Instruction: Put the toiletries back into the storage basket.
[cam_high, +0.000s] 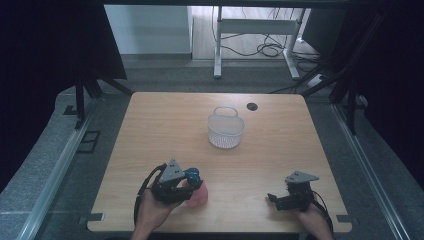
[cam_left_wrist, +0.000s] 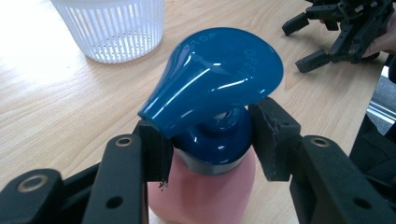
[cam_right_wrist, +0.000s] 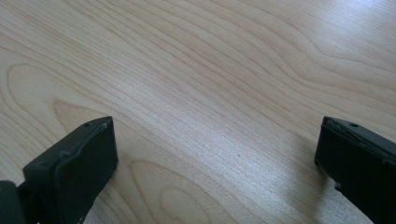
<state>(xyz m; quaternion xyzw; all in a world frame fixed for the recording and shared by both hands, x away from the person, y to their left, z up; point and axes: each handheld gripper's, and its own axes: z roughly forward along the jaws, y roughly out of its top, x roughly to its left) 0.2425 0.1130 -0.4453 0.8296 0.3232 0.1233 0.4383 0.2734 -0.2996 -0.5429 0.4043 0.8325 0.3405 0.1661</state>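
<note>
The left tongs (cam_left_wrist: 212, 149) are clamped on the blue neck of a pink bottle (cam_left_wrist: 205, 191), one pad pressed to each side just under its broad blue cap (cam_left_wrist: 215, 77). The bottle stands on the wooden counter (cam_high: 165, 125) near the person's edge, on the left. From the high view it is mostly hidden behind the tongs and the hand: just a bit of pink body and blue top peek out at (cam_high: 196, 192). In the left gripper view the bottle's lower part is cut off by the picture's bottom edge, and the raised lettering on the cap is too faint to read fully.

The right tongs (cam_high: 280, 199) rest low over the counter at the near right, jaws spread wide with nothing but bare wood between them.

A white slatted basket (cam_high: 226, 131) sits farther back, well apart from both; what lies inside I can't make out.
</note>
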